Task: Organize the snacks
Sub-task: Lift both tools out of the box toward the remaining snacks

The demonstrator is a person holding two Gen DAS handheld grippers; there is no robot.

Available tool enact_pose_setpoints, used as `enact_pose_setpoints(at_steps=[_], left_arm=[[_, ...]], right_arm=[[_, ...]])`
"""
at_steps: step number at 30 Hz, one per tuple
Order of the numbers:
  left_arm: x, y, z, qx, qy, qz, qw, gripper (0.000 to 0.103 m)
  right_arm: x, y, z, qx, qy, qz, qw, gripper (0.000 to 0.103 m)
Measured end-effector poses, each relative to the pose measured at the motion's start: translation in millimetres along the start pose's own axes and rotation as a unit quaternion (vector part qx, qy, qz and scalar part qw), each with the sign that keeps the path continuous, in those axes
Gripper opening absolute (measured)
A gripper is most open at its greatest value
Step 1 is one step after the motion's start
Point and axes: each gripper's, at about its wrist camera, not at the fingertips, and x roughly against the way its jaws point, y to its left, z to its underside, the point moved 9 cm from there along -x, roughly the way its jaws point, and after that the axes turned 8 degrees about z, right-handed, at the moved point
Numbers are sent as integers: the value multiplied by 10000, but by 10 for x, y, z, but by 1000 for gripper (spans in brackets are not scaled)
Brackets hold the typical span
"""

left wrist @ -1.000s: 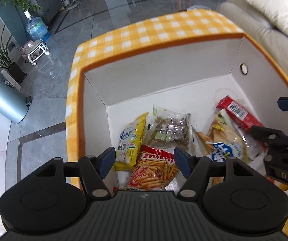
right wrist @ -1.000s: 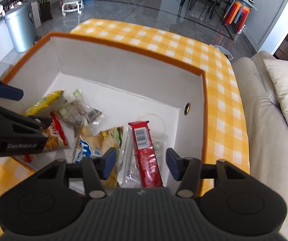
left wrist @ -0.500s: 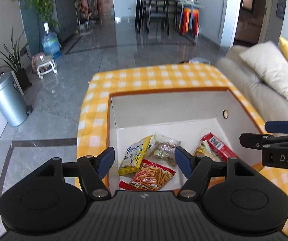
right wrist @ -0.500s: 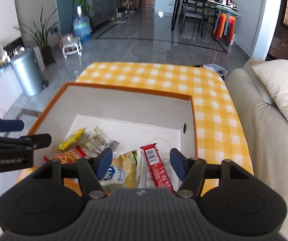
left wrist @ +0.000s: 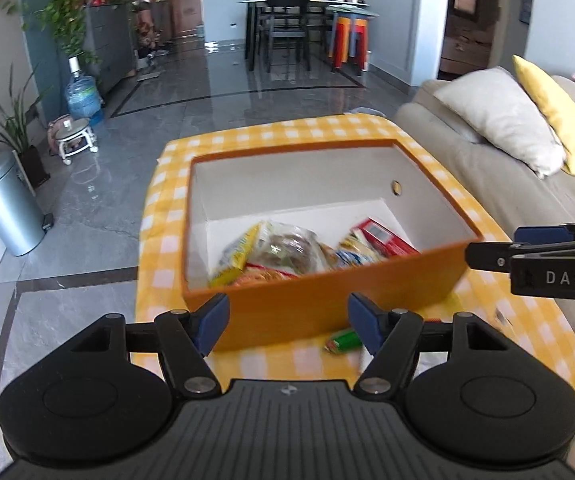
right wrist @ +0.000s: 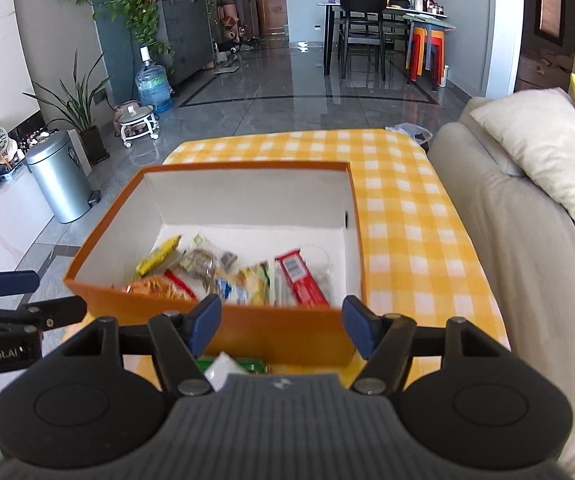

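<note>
An orange box, white inside, stands on the yellow checked tablecloth. Several snacks lie in it: a red bar, a yellow packet, a clear packet and an orange chips pack. A green packet lies on the cloth in front of the box. My left gripper hovers open and empty before the box's near wall. My right gripper is beside it, its jaws opening with nothing between them.
A beige sofa with a white cushion runs along the table's right side. A metal bin, a water bottle and plants stand on the floor to the left. A dining table with chairs is far back.
Both grippers have drawn back and upward from over the box's inside to in front of its near wall. The views now take in more of the room. The right jaws stand slightly wider.
</note>
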Motion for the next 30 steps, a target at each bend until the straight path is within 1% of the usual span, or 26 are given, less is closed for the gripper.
enact_pose_setpoints(at_steps=[2,5,9,11,13,19,23,25,30], left_arm=[[37,-78,62,-30,-33,115,9999,79],[94,-161,152,86,-123,295,9995,79],[115,-264,331,199,-35,294,9994,79],[108,-327,421,241,112,314,9992,79],[71,-370,527,296,345,347,9984,79],[-90,-487,791,407,893,489,9940,79],[-173,-612,915,408,1056,647,9915,79],[-221,-652,958,389,1125,655,9907,79],[-361,-736,1036,502,1317,780,9869,79]], right_arm=[[73,-34,114,-66,6,-8,10000,66],[164,-58,300,-84,39,-45,9999,67],[247,-77,581,-1,181,-44,9998,68],[267,-107,708,-8,298,10,9996,68],[272,-137,820,-10,454,51,9990,68],[233,-225,1200,92,976,225,9949,68],[135,-256,1406,192,1316,244,9908,68],[86,-283,1482,244,1435,270,9890,68],[-38,-393,1640,247,1766,466,9829,68]])
